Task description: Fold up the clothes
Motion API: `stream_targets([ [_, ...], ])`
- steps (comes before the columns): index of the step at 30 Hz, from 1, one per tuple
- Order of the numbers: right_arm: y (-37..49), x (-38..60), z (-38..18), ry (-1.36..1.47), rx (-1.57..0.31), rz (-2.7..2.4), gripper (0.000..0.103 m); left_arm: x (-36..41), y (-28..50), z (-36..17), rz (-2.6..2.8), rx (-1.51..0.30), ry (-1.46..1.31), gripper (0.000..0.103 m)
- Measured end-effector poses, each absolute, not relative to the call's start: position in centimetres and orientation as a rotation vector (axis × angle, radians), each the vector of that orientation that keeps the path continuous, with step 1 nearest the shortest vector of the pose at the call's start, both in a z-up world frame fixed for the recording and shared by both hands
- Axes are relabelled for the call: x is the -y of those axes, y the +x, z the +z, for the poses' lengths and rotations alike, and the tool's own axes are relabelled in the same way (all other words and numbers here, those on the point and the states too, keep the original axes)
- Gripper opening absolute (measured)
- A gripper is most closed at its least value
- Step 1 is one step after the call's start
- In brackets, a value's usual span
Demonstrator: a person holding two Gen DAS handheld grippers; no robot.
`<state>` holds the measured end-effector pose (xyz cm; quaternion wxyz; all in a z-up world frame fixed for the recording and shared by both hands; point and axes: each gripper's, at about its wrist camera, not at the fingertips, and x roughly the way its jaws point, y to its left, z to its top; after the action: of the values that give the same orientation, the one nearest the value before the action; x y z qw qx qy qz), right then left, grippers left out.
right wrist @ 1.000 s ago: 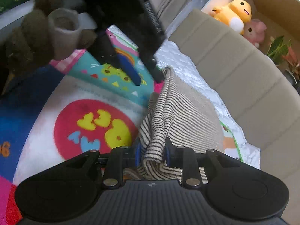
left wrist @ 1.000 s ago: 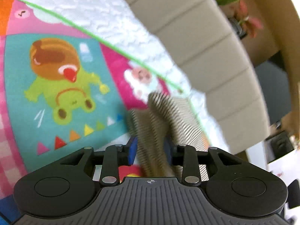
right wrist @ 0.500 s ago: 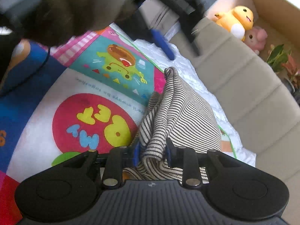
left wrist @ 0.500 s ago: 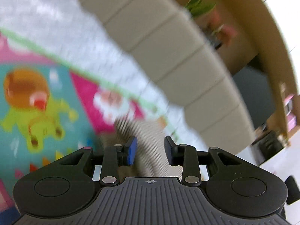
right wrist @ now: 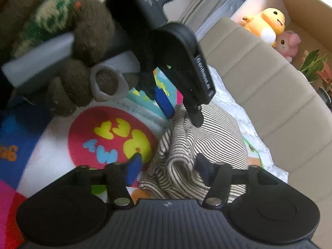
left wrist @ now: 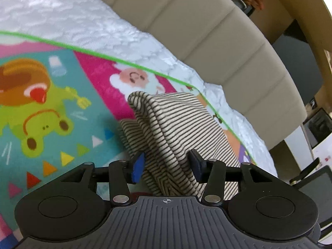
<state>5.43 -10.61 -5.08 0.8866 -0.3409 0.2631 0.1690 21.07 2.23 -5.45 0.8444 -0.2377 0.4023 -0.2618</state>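
On the bright cartoon play mat (left wrist: 62, 108), over a white quilted cover (left wrist: 87, 27) beside a beige padded headboard (left wrist: 217, 47): a folded striped garment (left wrist: 176, 128), bunched into a soft ridge. Left claw (left wrist: 166, 164) opening, cloth between the jaws yet apparently no longer pinched. Right claw (right wrist: 168, 166) opening too, a rolled fold of the same garment (right wrist: 186, 145) lying loose between its blue pads (right wrist: 132, 170). Best done slowly: let both claws spread fully, then draw straight back so no pad drags the knit and spoils the fold. Fine dark-and-cream ribbed stripes, limp and stretchy, likely to slump. Mat smooth and printed; quilt puckered. Gloved hand (right wrist: 68, 62) in fuzzy brown wool gripping the left tool's handle.
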Motion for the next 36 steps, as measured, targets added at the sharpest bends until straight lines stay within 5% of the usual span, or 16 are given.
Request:
stream_targets([
  [8,6.1,15.5,0.2,-0.381,-0.495,0.255,0.103,-2.6,21.1,-5.5,-0.552,-0.868,-0.520,0.056],
  [16,13.3,17.9,-4.4,-0.211,-0.691,0.128,0.103,-2.6,21.3,-5.9,-0.546,-0.876,-0.511,0.061],
  [36,13.5,25.2,-3.2,0.127,-0.717,0.010,0.103,-3.1,21.7,-6.8,-0.530,-0.909,-0.517,0.074],
])
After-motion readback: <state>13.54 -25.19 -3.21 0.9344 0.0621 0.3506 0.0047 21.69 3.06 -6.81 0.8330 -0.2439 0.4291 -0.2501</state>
